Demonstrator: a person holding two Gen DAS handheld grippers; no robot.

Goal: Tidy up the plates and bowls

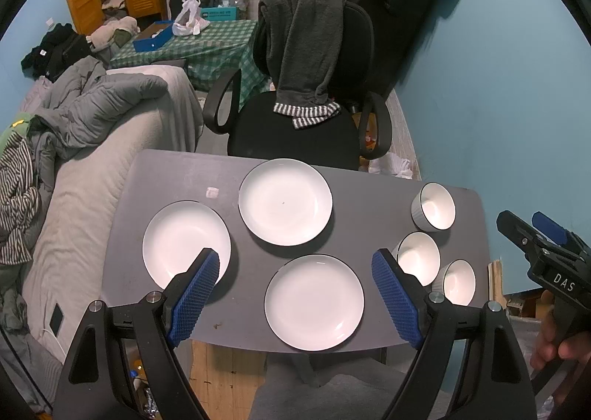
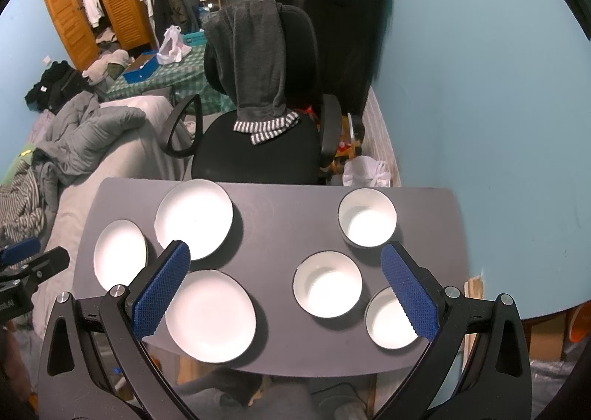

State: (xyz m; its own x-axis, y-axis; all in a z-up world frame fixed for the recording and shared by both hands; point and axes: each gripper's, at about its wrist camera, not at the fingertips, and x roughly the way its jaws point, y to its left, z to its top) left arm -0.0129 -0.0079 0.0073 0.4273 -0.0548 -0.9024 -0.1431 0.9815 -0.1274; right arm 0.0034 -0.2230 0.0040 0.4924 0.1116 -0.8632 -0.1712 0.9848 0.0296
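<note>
Left wrist view: my left tongs [image 1: 295, 272] gape empty above the grey table [image 1: 177, 169]; three white round ceramic plates [image 1: 285, 201] lie apart, unstacked. Right wrist view: right tongs [image 2: 286, 272] open, empty; three white ceramic bowls [image 2: 327, 283] stand separate, so I judge nothing is organized yet.

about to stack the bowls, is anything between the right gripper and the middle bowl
Nothing visible. The right gripper hangs open above the table, and the middle bowl sits empty between its fingers' line of view, apart from both neighbouring bowls.

Bare table [image 2: 280, 231] runs between plates [image 2: 194, 219] and bowls [image 2: 327, 283] — an open lane; office chair [image 2: 258, 154] blocks beyond.
</note>
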